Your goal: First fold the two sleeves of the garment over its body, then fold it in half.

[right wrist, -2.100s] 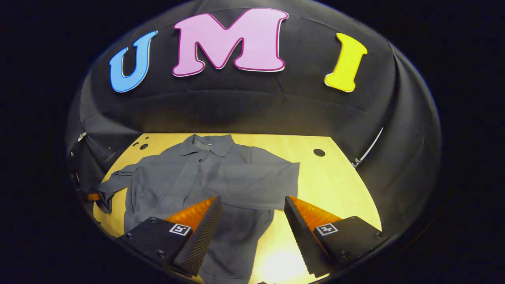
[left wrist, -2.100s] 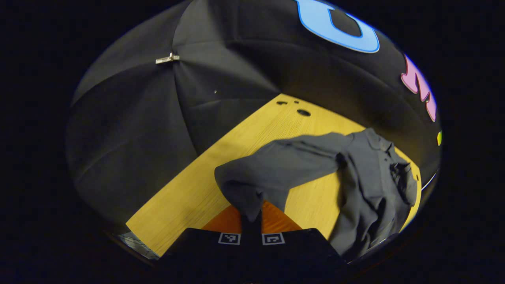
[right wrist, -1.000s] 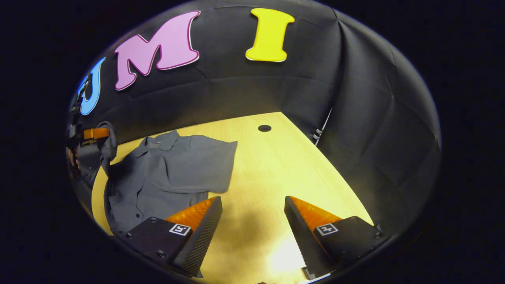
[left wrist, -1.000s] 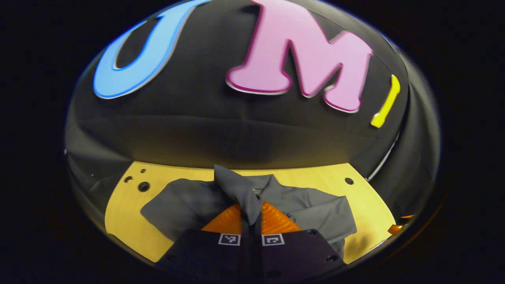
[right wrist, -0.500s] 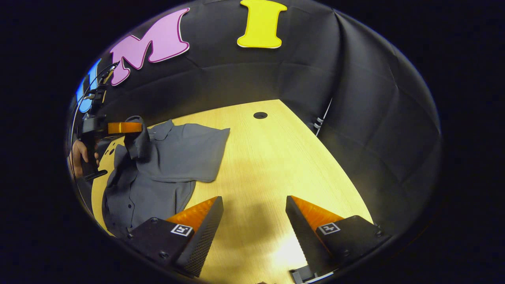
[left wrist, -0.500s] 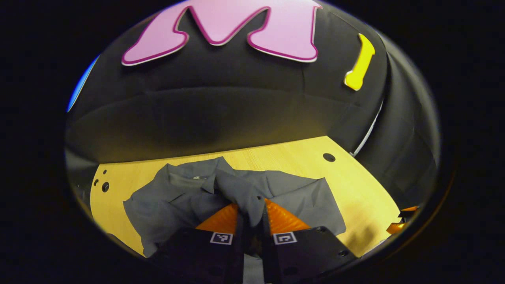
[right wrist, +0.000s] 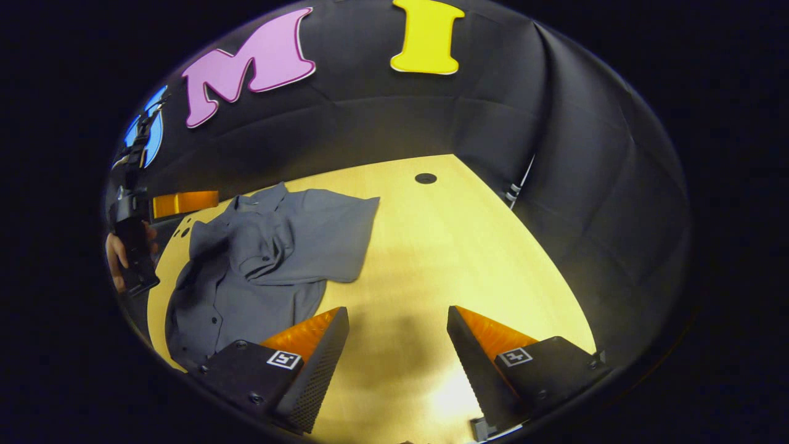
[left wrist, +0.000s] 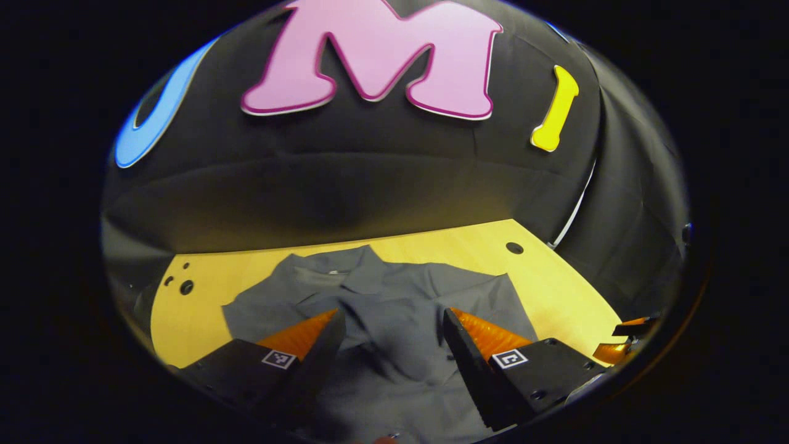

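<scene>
- Garment [right wrist: 265, 259]: a grey collared shirt with buttons, lay on the wooden bench [right wrist: 444, 246], toward its left part in the right gripper view, collar toward the booth's back wall.
- One sleeve [right wrist: 262, 246] lay bunched over the shirt's chest, just below the collar. The other sleeve [right wrist: 333, 231] lay folded flat across the body, its hem edge toward the bare middle of the bench.
- Lower shirt body, with the button row, ran toward the bench's near edge and looked rumpled.
- Left gripper [left wrist: 389, 324]: fingers spread wide apart, holding nothing. It hovered over the shirt's middle, the collar [left wrist: 363, 277] just beyond the fingertips. Whether the tips touched the cloth could not be told.
- In the right gripper view the left gripper [right wrist: 185, 202] showed at the far left edge, beside the shirt's collar end, with a hand [right wrist: 120, 256] around its handle.
- Right gripper [right wrist: 397, 327]: fingers wide apart and empty, over bare bench, just to the right of the shirt's hem, not touching the cloth.
- Round holes showed in the bench top: one [right wrist: 425, 178] near the back wall, a few small ones [left wrist: 185, 285] at the far left corner in the left gripper view.
</scene>
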Available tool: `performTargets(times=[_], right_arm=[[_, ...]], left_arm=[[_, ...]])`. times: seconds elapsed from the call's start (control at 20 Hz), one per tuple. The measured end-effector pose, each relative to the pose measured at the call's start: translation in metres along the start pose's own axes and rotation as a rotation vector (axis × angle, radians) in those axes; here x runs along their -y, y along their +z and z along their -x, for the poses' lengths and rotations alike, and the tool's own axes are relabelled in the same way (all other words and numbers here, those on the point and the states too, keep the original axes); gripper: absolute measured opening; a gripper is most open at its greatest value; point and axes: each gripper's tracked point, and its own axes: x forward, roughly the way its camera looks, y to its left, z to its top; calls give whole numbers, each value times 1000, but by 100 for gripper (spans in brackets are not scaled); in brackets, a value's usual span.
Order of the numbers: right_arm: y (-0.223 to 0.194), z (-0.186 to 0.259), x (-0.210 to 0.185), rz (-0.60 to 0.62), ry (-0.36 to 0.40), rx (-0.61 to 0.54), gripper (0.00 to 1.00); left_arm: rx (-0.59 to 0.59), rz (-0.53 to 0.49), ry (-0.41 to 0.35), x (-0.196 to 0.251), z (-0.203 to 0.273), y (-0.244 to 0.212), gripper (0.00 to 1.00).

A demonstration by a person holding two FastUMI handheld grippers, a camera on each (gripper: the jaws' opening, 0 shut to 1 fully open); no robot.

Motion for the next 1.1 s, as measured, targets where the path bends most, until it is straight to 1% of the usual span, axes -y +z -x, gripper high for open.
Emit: performTargets(times=[0.15, 0.25, 0.35, 0.5, 0.65, 0.75, 0.95, 1.1], right_arm=[[-19, 7, -38, -2, 31, -26, 99], [-37, 11, -67, -8, 66, -55, 99], [-56, 15, -89, 15, 81, -77, 100], [-83, 17, -112, 53, 90, -112, 100], [-107, 22, -126, 54, 98, -148, 100], [-122, 24, -127, 46, 70, -167, 100], [-149, 25, -137, 19, 63, -212, 99], [-167, 31, -145, 10, 65, -235, 100]], left_arm=[[-26, -7, 48, -48, 56, -41, 99], [-63, 0, 77, -78, 92, -80, 99], [-116, 18, 107, -105, 125, -126, 99], [-196, 74, 150, -131, 163, -190, 98], [-250, 170, 155, -137, 186, -235, 99], [-267, 218, 144, -135, 196, -256, 98], [-306, 266, 108, -119, 206, -285, 99], [-312, 272, 95, -105, 207, -294, 99]])
